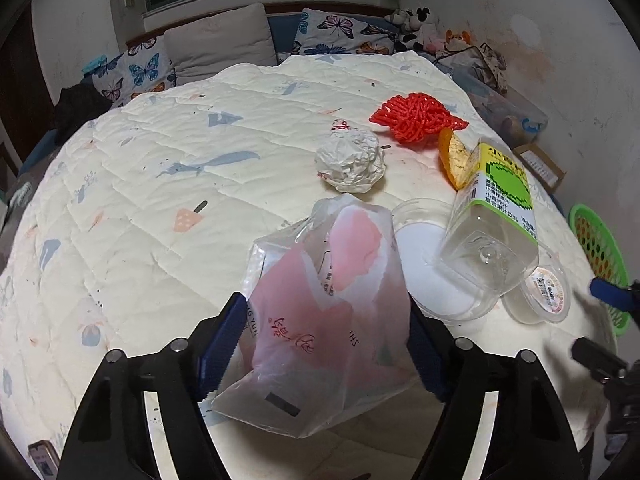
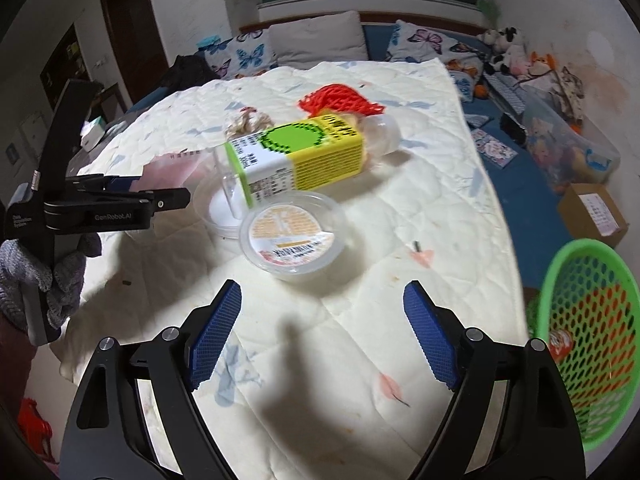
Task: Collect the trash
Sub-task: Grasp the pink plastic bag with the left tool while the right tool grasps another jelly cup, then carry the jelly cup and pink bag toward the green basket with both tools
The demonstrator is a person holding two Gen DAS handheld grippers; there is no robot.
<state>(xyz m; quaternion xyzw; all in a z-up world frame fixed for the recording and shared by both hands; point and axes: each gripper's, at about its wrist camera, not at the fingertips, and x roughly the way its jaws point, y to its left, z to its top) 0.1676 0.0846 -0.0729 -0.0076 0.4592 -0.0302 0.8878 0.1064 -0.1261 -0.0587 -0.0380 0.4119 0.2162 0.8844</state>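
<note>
A bedroom; a quilted bed [image 1: 168, 184] carries the litter. At its near edge the left gripper [image 1: 326, 344] clamps a plastic bag [image 1: 320, 320]; the right gripper [image 2: 322, 336] hangs open, empty, short of a lidded cup [image 2: 294, 236]. Beyond lie a bottle [image 2: 304, 152], paper ball [image 1: 352, 166] and red net [image 1: 416, 118], all uncollected. The green basket [image 2: 588, 340] sits off the right edge. Left half lies bare.

On the side of your left gripper [image 2: 168, 202], seen from the right one, you can read "GenRobot.AI", and on its body small print, roughly "Data Collection System". The plastic bag [image 1: 320, 320] between your left gripper's fingers shows the letters "G YUI" and "SH"; the bottle [image 2: 304, 152] label's print is too small to read
</note>
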